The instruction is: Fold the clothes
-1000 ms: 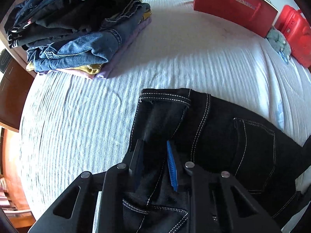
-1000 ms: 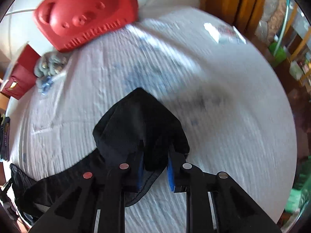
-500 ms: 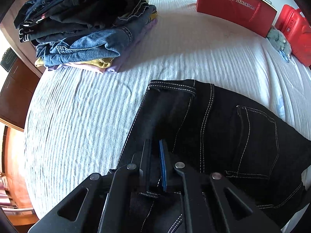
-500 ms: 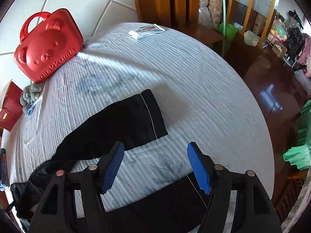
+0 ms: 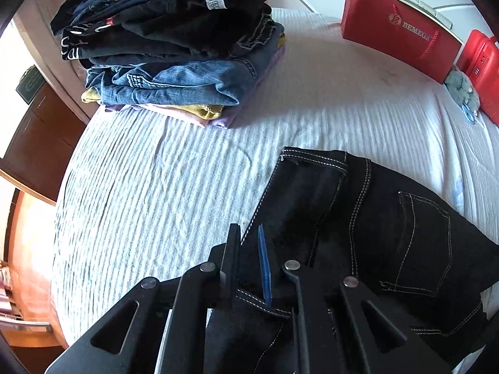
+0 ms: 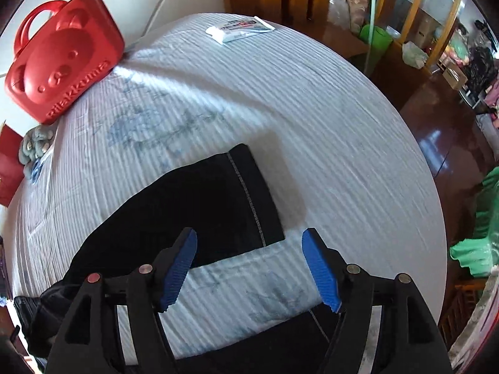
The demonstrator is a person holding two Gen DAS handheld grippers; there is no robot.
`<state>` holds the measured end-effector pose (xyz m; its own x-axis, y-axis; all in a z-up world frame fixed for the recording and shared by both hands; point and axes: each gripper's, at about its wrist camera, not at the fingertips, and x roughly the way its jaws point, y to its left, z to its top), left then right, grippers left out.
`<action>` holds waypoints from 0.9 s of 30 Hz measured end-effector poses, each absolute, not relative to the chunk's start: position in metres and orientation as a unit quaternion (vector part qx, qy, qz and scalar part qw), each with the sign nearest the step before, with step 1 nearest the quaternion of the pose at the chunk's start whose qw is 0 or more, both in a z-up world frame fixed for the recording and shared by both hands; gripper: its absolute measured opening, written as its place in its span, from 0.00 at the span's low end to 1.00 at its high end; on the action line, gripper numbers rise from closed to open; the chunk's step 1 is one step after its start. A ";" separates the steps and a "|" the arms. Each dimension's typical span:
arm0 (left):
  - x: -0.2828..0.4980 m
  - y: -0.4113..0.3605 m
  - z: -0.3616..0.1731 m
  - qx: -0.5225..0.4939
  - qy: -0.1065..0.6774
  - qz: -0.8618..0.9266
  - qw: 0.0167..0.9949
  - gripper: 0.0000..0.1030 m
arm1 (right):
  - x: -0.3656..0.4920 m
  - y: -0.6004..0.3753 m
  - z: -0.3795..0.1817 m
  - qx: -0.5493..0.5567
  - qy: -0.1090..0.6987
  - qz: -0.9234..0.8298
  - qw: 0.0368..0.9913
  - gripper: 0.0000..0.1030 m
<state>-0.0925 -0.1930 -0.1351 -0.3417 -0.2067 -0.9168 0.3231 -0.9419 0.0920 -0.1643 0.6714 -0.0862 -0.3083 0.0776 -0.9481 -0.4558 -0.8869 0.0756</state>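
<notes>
Black jeans (image 5: 389,218) with white stitching lie on the white ribbed bed sheet (image 5: 156,187), back pocket up. My left gripper (image 5: 248,249) is shut on the jeans at the left edge near the waistband, and denim fills the narrow gap between its fingers. In the right wrist view one jeans leg (image 6: 202,205) lies flat with its hem toward the far side. My right gripper (image 6: 249,265) hovers open just short of that hem, holding nothing. A second leg (image 6: 280,342) crosses under the gripper at the bottom edge.
A stack of folded clothes (image 5: 174,56) sits at the far left of the bed. A red paper bag (image 5: 396,31) and a red bear-face case (image 6: 59,62) stand along the wall. A wipes packet (image 6: 240,28) lies at the far edge. The brown floor (image 6: 436,124) drops off to the right.
My right gripper was shut on the jeans leg a second ago, then opened, leaving the leg spread flat. My left gripper stayed shut on the jeans and shifted slightly left along the waist edge.
</notes>
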 end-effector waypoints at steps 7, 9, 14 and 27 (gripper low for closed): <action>-0.102 -0.195 -0.153 0.571 0.078 -0.807 0.129 0.57 | -0.187 0.686 -0.124 -0.604 0.189 0.761 0.142 0.61; -0.105 -0.187 -0.160 0.577 0.070 -0.804 0.128 0.58 | -0.190 0.675 -0.125 -0.618 0.147 0.758 0.145 0.35; -0.108 -0.170 -0.158 0.571 0.062 -0.808 0.132 0.12 | -0.205 0.631 -0.094 -0.604 -0.040 0.778 0.167 0.06; -0.111 -0.153 -0.135 0.553 0.032 -0.824 0.116 0.22 | -0.143 0.689 -0.013 -0.548 -0.028 0.799 0.247 0.06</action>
<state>-0.1113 -0.1533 -0.1354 -0.3613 -0.1565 -0.9192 0.2266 -0.9710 0.0763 -0.1433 0.6894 -0.0127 -0.2782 0.4253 -0.8612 -0.3630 -0.8767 -0.3156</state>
